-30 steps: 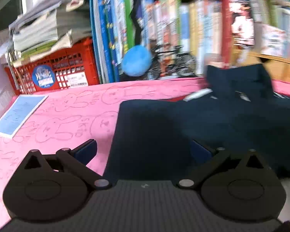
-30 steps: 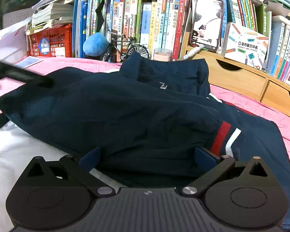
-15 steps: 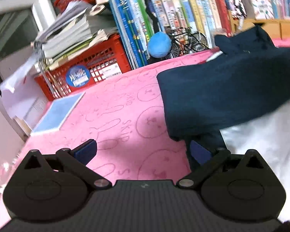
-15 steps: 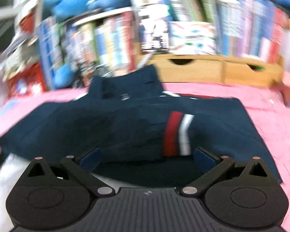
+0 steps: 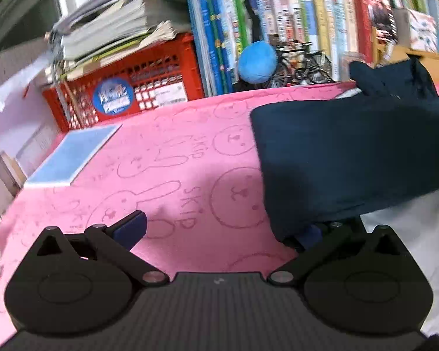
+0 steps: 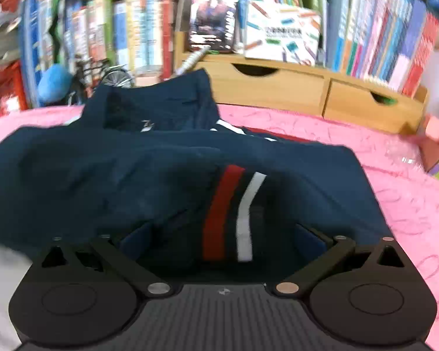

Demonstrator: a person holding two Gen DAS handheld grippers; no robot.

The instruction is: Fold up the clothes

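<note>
The navy jacket (image 6: 166,175) lies partly folded on the pink bench (image 5: 172,175), a red-and-white striped sleeve (image 6: 228,213) across its near side. Both claws gape wide, holding nothing: the right claw (image 6: 219,241) straddles the sleeve, the left claw (image 5: 219,231) sits at the jacket's left edge. Best to pinch the hem squarely (judging loosely). A model bicycle (image 5: 301,64), blue ball (image 5: 257,62) and red crate (image 5: 125,87) crowd the far edge.

Pink bunny-print cloth (image 5: 166,175) covers the work surface. Behind it, a crowded row of upright books (image 6: 137,29). Red plastic crate (image 5: 137,79) at left, paper stacks (image 5: 111,23) on top. Wooden drawer unit (image 6: 322,87) at right. Toy bicycle (image 5: 301,64) beside a blue plush ball (image 5: 257,61).
</note>
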